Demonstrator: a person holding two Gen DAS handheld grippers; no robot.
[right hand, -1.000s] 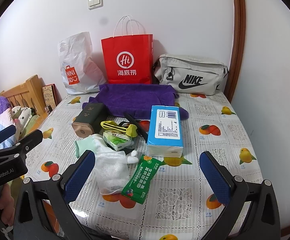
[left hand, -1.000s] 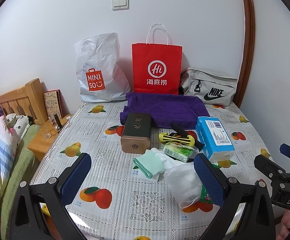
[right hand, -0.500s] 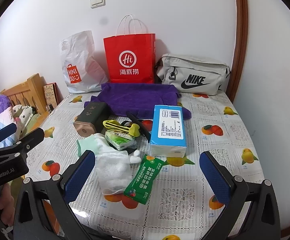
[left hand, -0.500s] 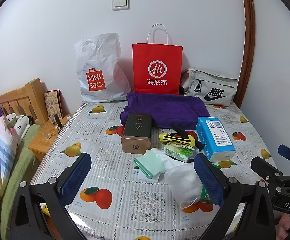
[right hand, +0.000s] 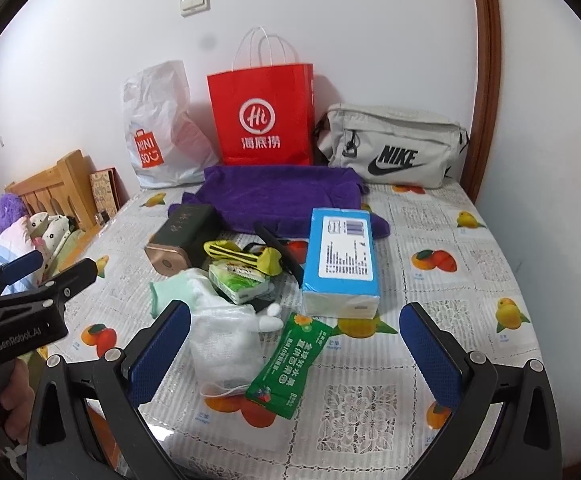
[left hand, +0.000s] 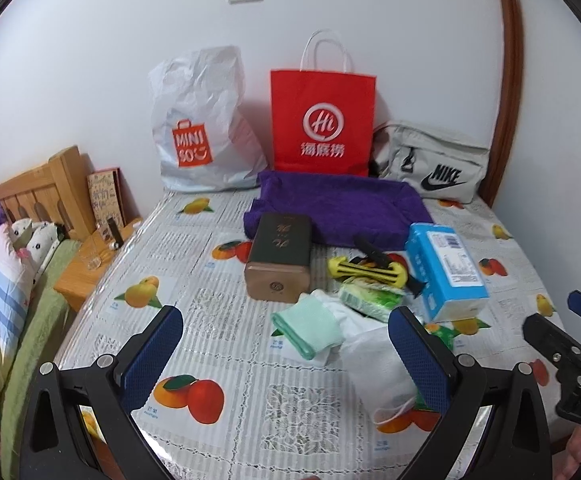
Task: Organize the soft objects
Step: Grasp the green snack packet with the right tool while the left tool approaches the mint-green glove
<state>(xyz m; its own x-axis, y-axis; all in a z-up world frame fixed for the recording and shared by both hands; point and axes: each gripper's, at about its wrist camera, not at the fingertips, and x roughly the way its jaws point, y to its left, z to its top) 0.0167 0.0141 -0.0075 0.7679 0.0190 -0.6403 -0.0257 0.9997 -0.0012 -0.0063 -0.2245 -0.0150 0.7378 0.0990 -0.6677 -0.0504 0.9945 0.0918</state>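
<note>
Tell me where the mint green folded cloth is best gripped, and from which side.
Probably the mint green folded cloth is best pinched across its bare near-left end, coming from above on the left. It lies flat on the table, and its right side abuts the white cloth pile. The open left tool is nearest.

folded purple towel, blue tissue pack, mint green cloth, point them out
folded purple towel [right hand: 286,196], right wrist view, top middle
blue tissue pack [right hand: 344,250], right wrist view, printed top face
mint green cloth [left hand: 310,330], left wrist view, folded middle
</note>
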